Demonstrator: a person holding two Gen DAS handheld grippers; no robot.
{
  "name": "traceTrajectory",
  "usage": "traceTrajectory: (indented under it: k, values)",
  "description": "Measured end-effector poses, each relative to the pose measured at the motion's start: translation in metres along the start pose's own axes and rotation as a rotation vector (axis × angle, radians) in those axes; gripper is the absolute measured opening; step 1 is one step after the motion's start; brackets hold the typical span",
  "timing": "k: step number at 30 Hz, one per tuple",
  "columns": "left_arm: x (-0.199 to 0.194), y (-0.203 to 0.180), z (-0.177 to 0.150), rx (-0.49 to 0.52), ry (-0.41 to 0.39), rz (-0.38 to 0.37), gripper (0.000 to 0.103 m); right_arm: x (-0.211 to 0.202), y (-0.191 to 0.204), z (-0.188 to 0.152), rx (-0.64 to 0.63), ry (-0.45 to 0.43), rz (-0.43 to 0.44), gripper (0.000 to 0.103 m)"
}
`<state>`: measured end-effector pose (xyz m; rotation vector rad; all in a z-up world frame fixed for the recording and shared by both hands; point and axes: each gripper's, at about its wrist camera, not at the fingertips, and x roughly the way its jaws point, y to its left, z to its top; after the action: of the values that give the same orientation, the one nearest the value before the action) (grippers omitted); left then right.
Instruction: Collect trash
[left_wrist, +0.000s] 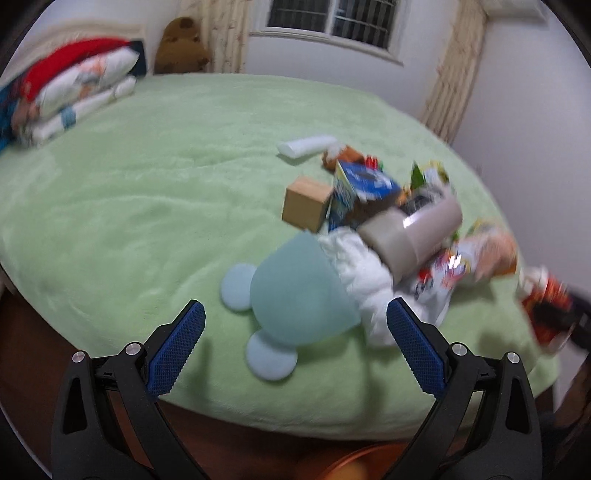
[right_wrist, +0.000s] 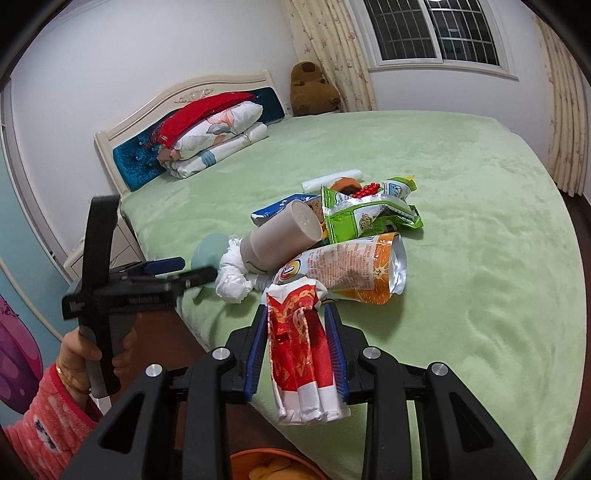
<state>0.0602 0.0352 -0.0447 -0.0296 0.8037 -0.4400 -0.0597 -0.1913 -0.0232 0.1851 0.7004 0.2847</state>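
A pile of trash lies on the green bed (right_wrist: 461, 206): a grey cup (right_wrist: 280, 236), crumpled white tissue (right_wrist: 232, 273), an orange snack bag (right_wrist: 351, 266), a green wrapper (right_wrist: 365, 214) and a blue packet (left_wrist: 364, 182). My right gripper (right_wrist: 298, 325) is shut on a red and white paper wrapper (right_wrist: 301, 347), held over the bed's near edge. My left gripper (left_wrist: 295, 321) is open and empty, above a pale blue mouse-shaped object (left_wrist: 295, 299) beside the tissue (left_wrist: 358, 266). The left gripper also shows in the right wrist view (right_wrist: 192, 271).
A wooden block (left_wrist: 306, 203) and a white tube (left_wrist: 306, 146) lie beyond the pile. Folded bedding (right_wrist: 214, 136) sits by the headboard, a brown plush (right_wrist: 310, 88) in the corner. An orange bin rim (right_wrist: 273, 465) shows below the bed edge.
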Motion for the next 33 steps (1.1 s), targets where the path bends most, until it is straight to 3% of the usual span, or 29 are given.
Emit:
traceTrajectory:
  k: [6, 7, 8, 9, 18, 30, 33]
  values:
    - [0.012, 0.010, 0.009, -0.139, 0.005, -0.030, 0.092, 0.000, -0.001, 0.000, -0.001, 0.001, 0.002, 0.031]
    - [0.013, 0.009, 0.009, -0.145, 0.008, -0.038, 0.073, 0.000, -0.002, 0.000, 0.000, 0.000, 0.003, 0.031]
    - [0.013, 0.009, 0.010, -0.151, 0.012, -0.050, 0.061, -0.001, -0.002, -0.001, 0.001, 0.000, 0.003, 0.031]
    - [0.013, 0.010, 0.010, -0.172, 0.012, -0.055, 0.059, -0.001, -0.002, -0.001, 0.001, 0.000, 0.003, 0.031]
    - [0.008, 0.005, 0.009, -0.170, -0.020, -0.024, 0.058, -0.002, -0.004, -0.001, 0.009, -0.008, -0.001, 0.031]
    - [-0.020, 0.009, 0.013, -0.171, -0.084, -0.020, 0.058, -0.003, 0.000, -0.002, -0.001, -0.017, -0.007, 0.031]
    - [-0.039, 0.001, 0.008, -0.133, -0.107, -0.019, 0.058, -0.006, 0.001, -0.001, -0.003, -0.022, -0.003, 0.031]
